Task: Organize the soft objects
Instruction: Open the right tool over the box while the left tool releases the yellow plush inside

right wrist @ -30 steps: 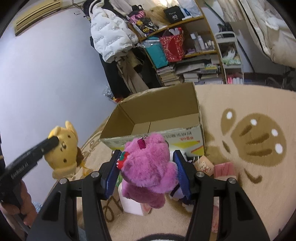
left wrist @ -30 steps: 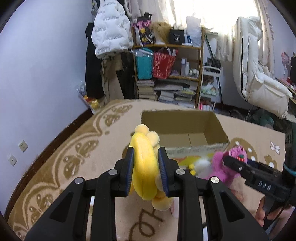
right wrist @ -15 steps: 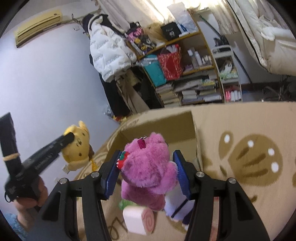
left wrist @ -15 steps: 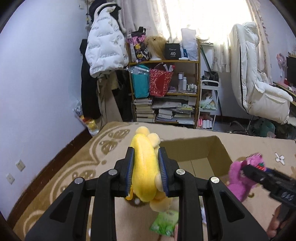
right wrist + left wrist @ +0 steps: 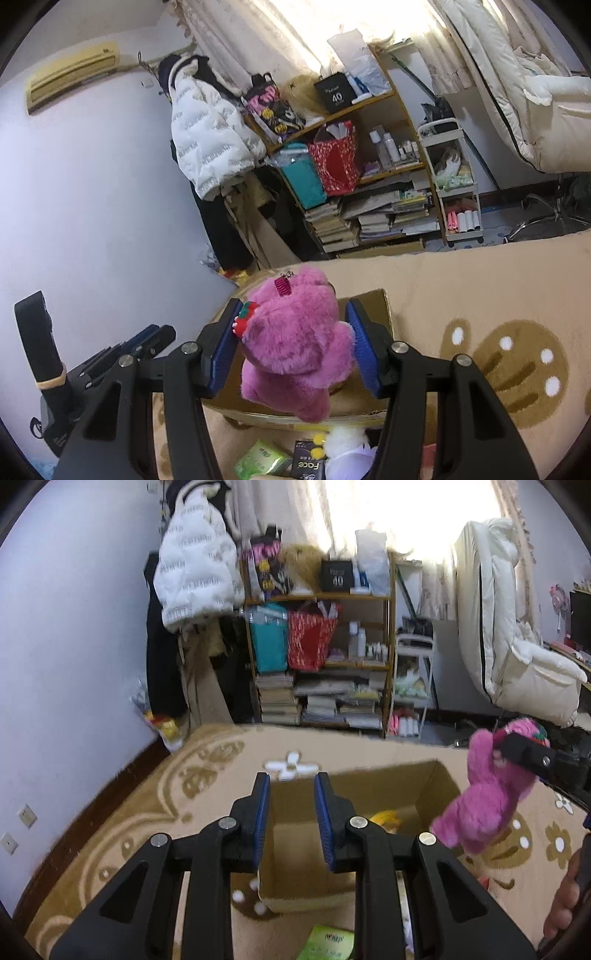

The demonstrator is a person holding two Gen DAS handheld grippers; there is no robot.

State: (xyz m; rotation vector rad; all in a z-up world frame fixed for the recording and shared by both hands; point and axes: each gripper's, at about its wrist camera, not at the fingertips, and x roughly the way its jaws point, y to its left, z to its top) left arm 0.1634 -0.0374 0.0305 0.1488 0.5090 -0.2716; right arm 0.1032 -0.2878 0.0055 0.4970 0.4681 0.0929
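The left gripper is held with its blue-padded fingers apart and nothing between them, above the near wall of the cardboard box. A yellow plush is seen lying inside the box. The right gripper is closed around a pink plush bear, which is carried over the box's right side. A green packet and a white plush are seen on the patterned carpet before the box.
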